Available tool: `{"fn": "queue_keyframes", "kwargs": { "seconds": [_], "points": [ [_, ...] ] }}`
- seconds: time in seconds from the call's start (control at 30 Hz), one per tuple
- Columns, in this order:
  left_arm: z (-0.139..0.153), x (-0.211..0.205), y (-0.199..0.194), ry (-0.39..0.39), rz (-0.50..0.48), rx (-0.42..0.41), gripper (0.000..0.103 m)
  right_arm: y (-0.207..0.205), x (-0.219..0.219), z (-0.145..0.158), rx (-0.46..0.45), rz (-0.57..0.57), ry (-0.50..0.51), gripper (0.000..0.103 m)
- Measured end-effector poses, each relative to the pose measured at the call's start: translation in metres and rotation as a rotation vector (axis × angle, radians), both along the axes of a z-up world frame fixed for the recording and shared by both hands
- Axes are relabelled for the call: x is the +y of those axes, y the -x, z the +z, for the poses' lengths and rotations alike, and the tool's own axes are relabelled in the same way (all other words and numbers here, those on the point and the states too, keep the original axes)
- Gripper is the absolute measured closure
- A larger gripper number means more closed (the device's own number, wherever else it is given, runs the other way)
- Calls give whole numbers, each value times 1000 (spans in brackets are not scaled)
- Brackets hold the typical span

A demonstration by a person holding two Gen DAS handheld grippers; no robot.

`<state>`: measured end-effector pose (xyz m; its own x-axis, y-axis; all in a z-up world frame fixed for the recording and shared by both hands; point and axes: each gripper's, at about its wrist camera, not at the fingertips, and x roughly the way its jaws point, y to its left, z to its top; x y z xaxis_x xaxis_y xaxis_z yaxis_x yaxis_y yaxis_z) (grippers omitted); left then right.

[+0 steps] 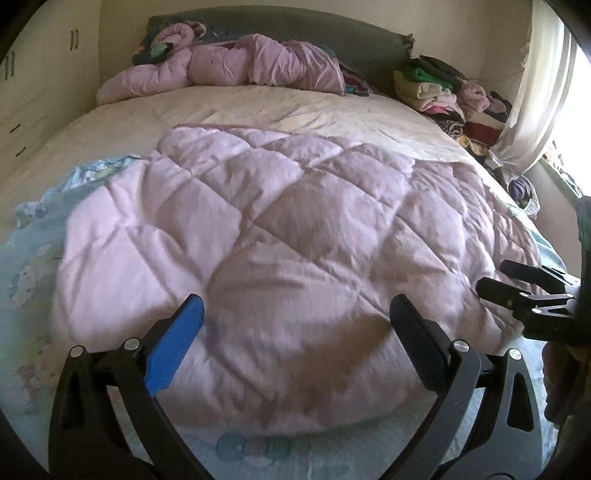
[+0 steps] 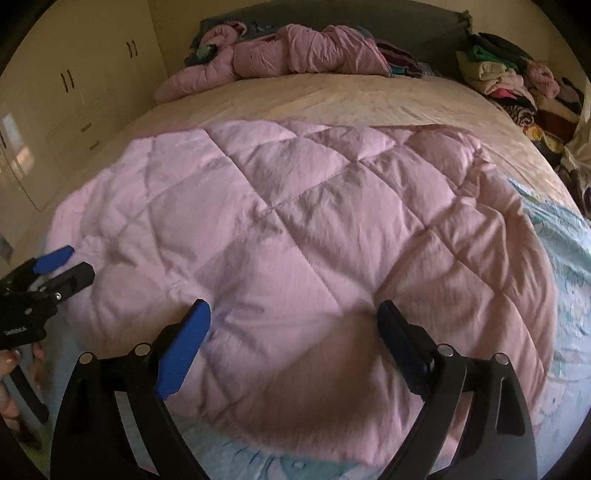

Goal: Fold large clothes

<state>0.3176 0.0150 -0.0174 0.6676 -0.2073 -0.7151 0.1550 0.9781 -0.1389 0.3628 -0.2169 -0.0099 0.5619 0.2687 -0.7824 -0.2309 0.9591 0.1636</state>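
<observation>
A large pink quilted comforter (image 1: 288,236) lies folded over on the bed, its pale printed side (image 1: 33,251) showing along the near and left edges. My left gripper (image 1: 295,310) hovers open just above the comforter's near edge, with nothing between its blue and black fingers. My right gripper (image 2: 293,314) is also open above the near part of the same comforter (image 2: 295,221), with nothing clamped. Each gripper shows in the other's view: the right gripper (image 1: 517,291) at the right edge, the left gripper (image 2: 62,269) at the left edge with a hand beneath it.
A cream sheet (image 1: 258,107) covers the far half of the bed. A crumpled pink garment (image 1: 236,66) lies by the dark headboard (image 1: 295,29). Stacked folded clothes (image 1: 443,92) sit at the far right, a curtain (image 1: 535,92) and window beyond. Cupboards (image 2: 74,92) line the left wall.
</observation>
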Motion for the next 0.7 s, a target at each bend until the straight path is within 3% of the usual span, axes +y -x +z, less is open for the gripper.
{"fn": "queue_keyframes", "kwargs": {
  "seconds": [0.3,0.7],
  "points": [
    [44,12,34,5,54,-113,9,54,-36,50,-99,-32,-130,4],
    [66,45,78,-27,151,-199,9,104,-91,87,-197,-127,-195,4]
  ]
}}
